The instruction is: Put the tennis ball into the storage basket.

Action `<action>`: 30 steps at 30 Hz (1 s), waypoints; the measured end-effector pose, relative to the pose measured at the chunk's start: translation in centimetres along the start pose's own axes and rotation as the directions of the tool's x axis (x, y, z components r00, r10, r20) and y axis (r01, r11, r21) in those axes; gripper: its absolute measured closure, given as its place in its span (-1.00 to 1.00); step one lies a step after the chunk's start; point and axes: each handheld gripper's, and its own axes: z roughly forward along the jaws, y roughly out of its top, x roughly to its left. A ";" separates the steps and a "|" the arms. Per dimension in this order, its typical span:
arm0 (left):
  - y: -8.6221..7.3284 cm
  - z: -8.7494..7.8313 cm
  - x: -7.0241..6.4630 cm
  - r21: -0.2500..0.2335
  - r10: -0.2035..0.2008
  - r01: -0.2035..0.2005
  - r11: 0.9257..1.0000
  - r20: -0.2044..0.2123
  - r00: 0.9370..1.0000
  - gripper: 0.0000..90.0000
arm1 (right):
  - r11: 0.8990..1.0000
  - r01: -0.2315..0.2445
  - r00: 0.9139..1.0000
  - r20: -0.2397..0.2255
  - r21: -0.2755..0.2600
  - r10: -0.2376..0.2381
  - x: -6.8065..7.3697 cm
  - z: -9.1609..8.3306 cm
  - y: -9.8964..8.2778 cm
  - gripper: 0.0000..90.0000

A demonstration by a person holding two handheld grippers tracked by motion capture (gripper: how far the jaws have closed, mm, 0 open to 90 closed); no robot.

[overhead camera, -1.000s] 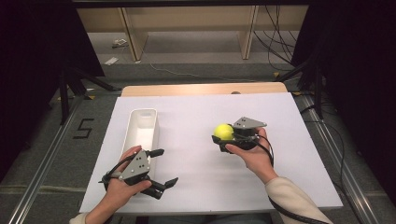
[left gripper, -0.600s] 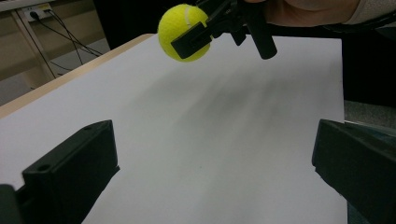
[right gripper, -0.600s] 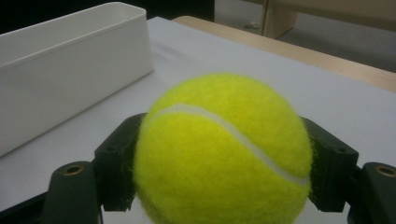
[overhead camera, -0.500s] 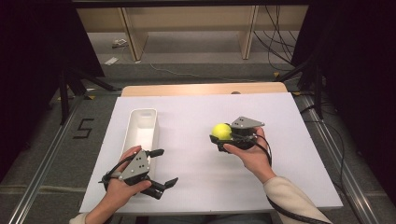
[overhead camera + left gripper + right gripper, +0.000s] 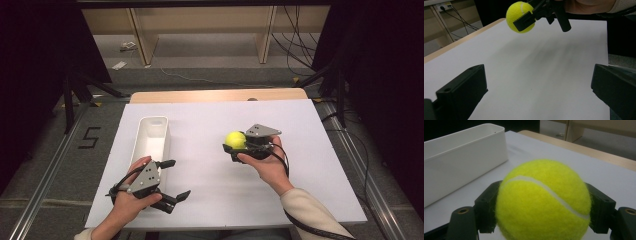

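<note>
So the right gripper (image 5: 235,148) has the tennis ball (image 5: 235,139) pinched between its two jaws and is holding it up off the white table (image 5: 310,170), a bit right of centre. From the right gripper view the ball (image 5: 544,201) is caught at its widest part, one black pad on each side, so the grip looks decent. Still, it's a fuzzy round thing held at two small spots. If the squeeze eases even slightly or the hand twists fast, I'd bet it squirts out forward.

The long white bin (image 5: 152,137) sits well to the left of the ball, and my guess is that's where it's headed. The bin is narrow, so letting go off-centre or from too high could mean the ball clips the rim or bounces back out, then rolls off the table edge.

The left gripper (image 5: 172,180) is down near the front edge, just beside the bin's near end, jaws spread wide and empty. If the right hand swings across low, it could bump into it.
</note>
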 end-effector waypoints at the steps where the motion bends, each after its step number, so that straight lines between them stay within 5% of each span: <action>1: 0.0 0.0 0.0 -0.001 -0.001 0.001 1.000 0.000 1.000 -1.00 | 1.000 0.000 1.000 -0.002 0.000 0.000 0.0 0.0 0.0 -0.41; 30: 0.0 0.0 0.0 0.001 0.001 -0.001 1.000 0.000 1.000 -1.00 | 1.000 -0.003 1.000 -0.013 -0.014 0.003 0.7 0.8 0.6 -0.41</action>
